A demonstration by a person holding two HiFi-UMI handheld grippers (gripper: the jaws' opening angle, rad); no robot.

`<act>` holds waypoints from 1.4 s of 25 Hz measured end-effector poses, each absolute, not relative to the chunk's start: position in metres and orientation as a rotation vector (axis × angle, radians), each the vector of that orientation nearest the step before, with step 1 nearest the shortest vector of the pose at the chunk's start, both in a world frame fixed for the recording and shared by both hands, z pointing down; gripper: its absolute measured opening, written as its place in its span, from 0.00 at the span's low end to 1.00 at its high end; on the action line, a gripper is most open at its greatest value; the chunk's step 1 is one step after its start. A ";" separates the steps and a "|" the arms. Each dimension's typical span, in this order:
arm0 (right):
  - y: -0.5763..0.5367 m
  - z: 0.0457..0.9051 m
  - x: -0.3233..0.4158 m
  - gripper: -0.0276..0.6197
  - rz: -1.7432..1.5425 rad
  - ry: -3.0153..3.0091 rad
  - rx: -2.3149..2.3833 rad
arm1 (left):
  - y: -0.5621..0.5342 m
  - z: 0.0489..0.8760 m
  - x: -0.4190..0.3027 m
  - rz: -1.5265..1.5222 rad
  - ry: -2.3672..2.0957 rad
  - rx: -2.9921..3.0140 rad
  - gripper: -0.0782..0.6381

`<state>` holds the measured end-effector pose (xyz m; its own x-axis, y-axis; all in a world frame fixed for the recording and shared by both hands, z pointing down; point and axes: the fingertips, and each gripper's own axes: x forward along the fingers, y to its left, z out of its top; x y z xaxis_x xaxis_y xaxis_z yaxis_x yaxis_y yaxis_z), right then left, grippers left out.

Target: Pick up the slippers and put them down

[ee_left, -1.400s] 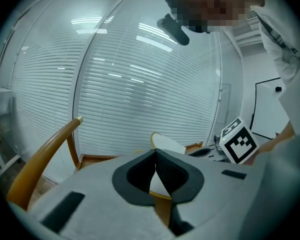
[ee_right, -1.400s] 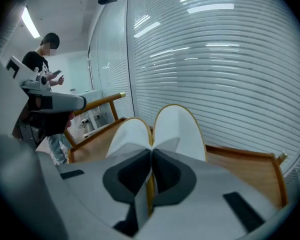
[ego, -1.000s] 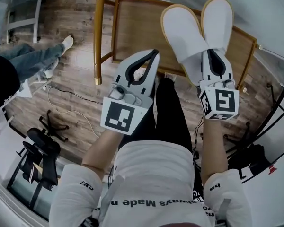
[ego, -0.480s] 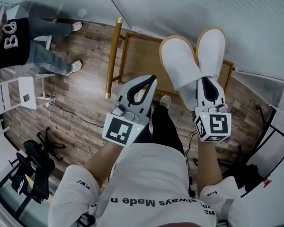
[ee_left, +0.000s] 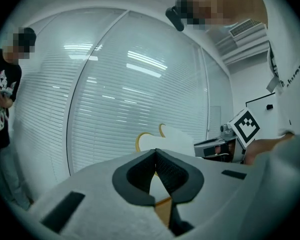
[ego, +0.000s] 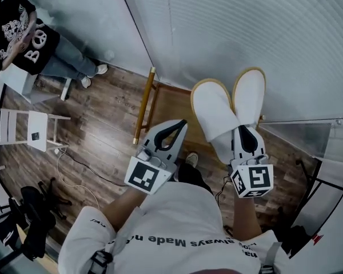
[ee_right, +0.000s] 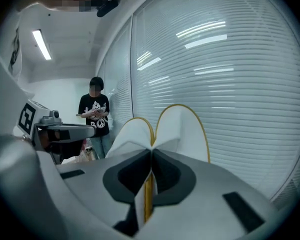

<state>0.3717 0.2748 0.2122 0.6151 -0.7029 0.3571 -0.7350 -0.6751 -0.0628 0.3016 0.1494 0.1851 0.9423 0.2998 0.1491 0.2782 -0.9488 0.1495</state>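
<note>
- Dark wood-plank floor (ego: 103, 124) runs up to a wall of white slatted blinds (ego: 246, 27). A low wooden frame (ego: 168, 104) with a brass-coloured post (ego: 144, 104) stands at its foot.
- The right gripper (ego: 244, 130) has its jaws clamped tight on the heel ends of the pair of white fabric slippers with tan edging (ego: 226, 104).
- The slippers are held side by side in the air, toes pointing away toward the blinds.
- The left gripper (ego: 179, 124) is just beside them, not touching. Its jaws are pressed together with nothing between them.
- A bystander in a black printed T-shirt (ego: 28, 39) stands far left, near a white chair (ego: 31, 130).
</note>
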 end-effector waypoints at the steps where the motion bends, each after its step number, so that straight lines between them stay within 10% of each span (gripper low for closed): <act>1: 0.277 0.202 0.369 0.07 0.538 -1.226 2.749 | 0.150 0.176 0.299 0.248 0.444 2.972 0.12; 35: 0.166 0.090 0.285 0.07 0.287 -1.996 2.371 | 0.093 0.085 0.175 -0.014 -0.226 3.041 0.12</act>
<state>0.2851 0.1658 0.0896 0.1607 -0.9740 0.1596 -0.9795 -0.1774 -0.0960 0.1750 0.0925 0.0849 0.9890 -0.1479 -0.0025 -0.1471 -0.9848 0.0923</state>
